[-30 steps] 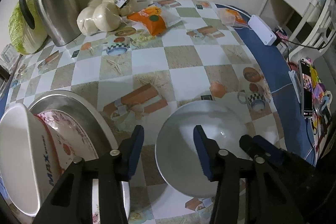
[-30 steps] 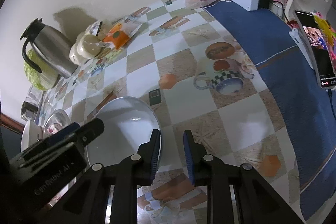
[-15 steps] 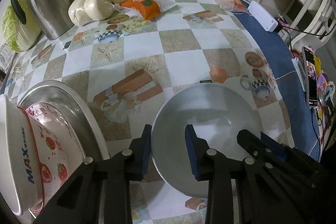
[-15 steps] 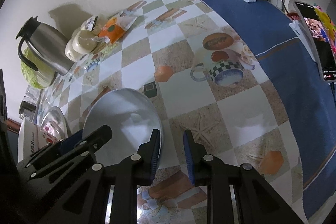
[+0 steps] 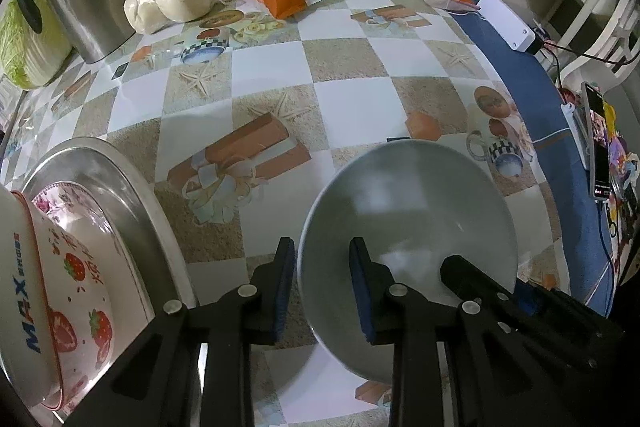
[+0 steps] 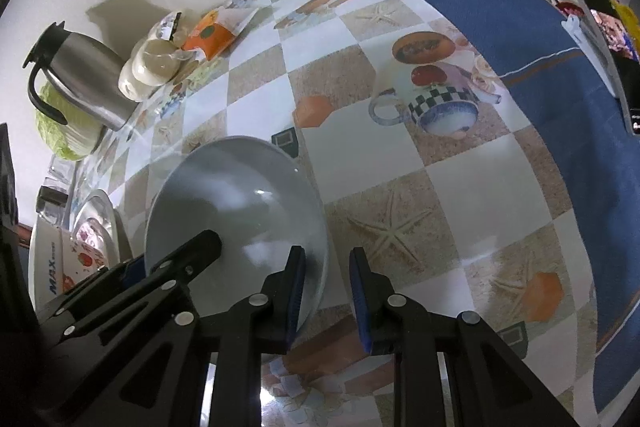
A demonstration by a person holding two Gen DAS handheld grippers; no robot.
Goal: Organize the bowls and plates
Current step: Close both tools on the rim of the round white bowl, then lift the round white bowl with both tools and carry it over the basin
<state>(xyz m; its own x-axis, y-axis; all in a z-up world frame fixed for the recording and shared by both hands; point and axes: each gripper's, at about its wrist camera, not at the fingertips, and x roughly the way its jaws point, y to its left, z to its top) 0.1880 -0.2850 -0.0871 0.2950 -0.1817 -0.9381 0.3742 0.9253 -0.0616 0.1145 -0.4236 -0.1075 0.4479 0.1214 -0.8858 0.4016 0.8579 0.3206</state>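
Left gripper (image 5: 322,285) fingers have just been closing over the near-left rim of the grey bowl (image 5: 408,227), rim sitting between the pads; contact cannot be confirmed. Right gripper (image 6: 326,291) is straddling the opposite rim, jaws narrow, grip likewise uncertain. Probably a two-sided lift, for stacking by the strawberry bowl (image 5: 68,291) in the steel plate (image 5: 132,195). Both grippers are pointing steeply down at the checked tablecloth (image 5: 348,75).
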